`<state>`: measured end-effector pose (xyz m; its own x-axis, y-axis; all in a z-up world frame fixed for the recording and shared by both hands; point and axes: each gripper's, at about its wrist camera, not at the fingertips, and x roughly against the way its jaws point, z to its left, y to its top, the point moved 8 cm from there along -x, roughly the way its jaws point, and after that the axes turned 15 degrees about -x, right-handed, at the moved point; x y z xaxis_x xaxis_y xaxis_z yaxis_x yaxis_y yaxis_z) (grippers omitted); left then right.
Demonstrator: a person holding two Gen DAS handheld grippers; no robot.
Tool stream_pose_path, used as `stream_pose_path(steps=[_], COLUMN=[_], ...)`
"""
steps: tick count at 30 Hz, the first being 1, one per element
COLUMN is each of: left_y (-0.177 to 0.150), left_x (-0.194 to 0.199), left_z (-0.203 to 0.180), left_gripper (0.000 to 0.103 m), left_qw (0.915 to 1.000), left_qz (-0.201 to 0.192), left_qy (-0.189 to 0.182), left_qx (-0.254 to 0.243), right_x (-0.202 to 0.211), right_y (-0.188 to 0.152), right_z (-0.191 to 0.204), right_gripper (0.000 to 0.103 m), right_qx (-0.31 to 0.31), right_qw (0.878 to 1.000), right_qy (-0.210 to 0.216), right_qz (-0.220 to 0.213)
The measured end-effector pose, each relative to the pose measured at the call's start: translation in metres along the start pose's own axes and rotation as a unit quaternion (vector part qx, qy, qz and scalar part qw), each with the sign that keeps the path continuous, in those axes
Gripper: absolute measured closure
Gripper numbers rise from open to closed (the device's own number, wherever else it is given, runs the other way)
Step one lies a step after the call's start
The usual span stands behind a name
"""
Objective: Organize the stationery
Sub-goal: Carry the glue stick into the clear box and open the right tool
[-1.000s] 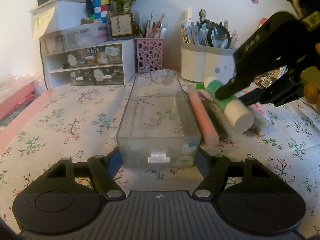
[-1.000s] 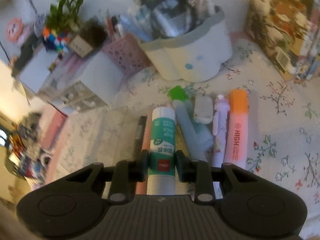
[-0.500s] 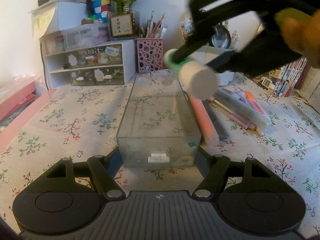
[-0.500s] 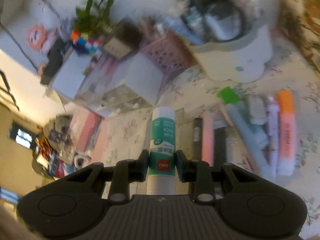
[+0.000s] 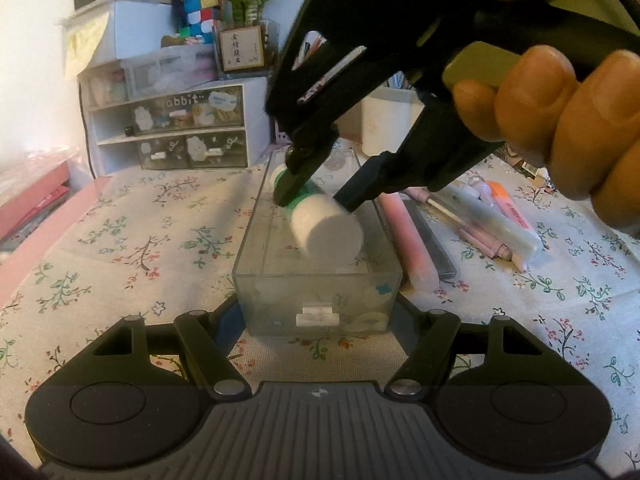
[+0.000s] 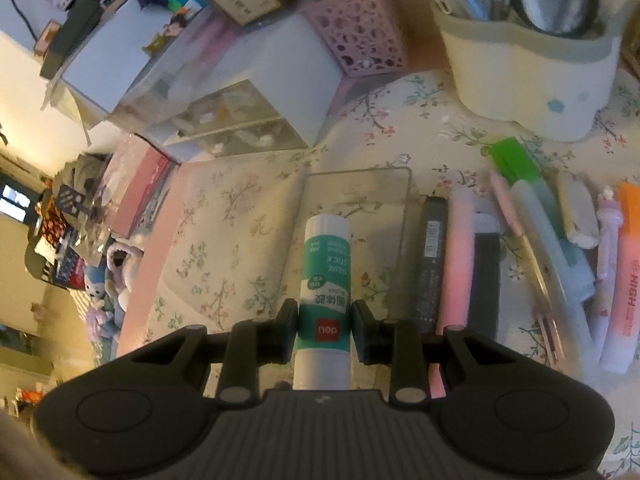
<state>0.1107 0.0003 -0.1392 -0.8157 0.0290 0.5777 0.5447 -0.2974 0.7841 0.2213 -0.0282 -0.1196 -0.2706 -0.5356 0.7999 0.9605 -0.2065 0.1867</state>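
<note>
Reading the label first: the glue stick (image 6: pixel 326 280) clamped in the right gripper (image 6: pixel 325 330) carries a teal band with "GLUE STICK" in white, Chinese characters below it, and a red "deli" patch near the pads, all upside down in the right wrist view. To its right, the orange highlighter (image 6: pixel 630 276) lying on the floral tablecloth (image 5: pixel 120 240) shows "HIGH" along its barrel, and in the left wrist view the small drawer unit (image 5: pixel 176 124) has "rabbit" on a clear drawer front, while a framed card (image 5: pixel 241 49) of Chinese calligraphy stands above it. The right gripper's jaws are clenched on the glue stick's body, and the stick now hangs tilted over the open top of the clear plastic box (image 5: pixel 316 280), its white flat end (image 5: pixel 328 232) toward the left camera. The left gripper (image 5: pixel 318 320) has its fingers pressed to either side of the box's near end, gripping it on the tablecloth. Compared with a second ago, the glue stick has travelled from above the row of pens at the right, where a green-capped marker (image 6: pixel 516 164), a pink pen (image 6: pixel 458 264) and a dark pen (image 6: pixel 432 256) lie, to over the box, and the person's hand (image 5: pixel 568 120) on the right gripper now fills the upper right of the left view; the box and left gripper have not shifted.
</note>
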Motion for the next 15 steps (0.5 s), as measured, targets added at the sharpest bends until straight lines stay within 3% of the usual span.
stream_pose_path(steps=[3,8,15], left_y=[0.0,0.0,0.0], left_x=[0.0,-0.001,-0.001], left_z=[0.0,0.0,0.0], left_gripper=[0.031,0.031,0.031], left_qw=[1.0,1.0,1.0], left_qz=[0.0,0.0,0.0], left_qy=[-0.002,-0.002,-0.002], left_qx=[0.0,-0.001,0.0], right_x=[-0.006,-0.003,0.023], right_y=[-0.005,-0.007,0.003], right_z=[0.002,-0.003,-0.011], right_gripper=[0.078,0.079,0.079], right_qx=[0.003,-0.012,-0.026], right_qw=[1.0,0.999,0.997], right_qy=[-0.004,0.025,0.071], right_qz=[0.02,0.024,-0.017])
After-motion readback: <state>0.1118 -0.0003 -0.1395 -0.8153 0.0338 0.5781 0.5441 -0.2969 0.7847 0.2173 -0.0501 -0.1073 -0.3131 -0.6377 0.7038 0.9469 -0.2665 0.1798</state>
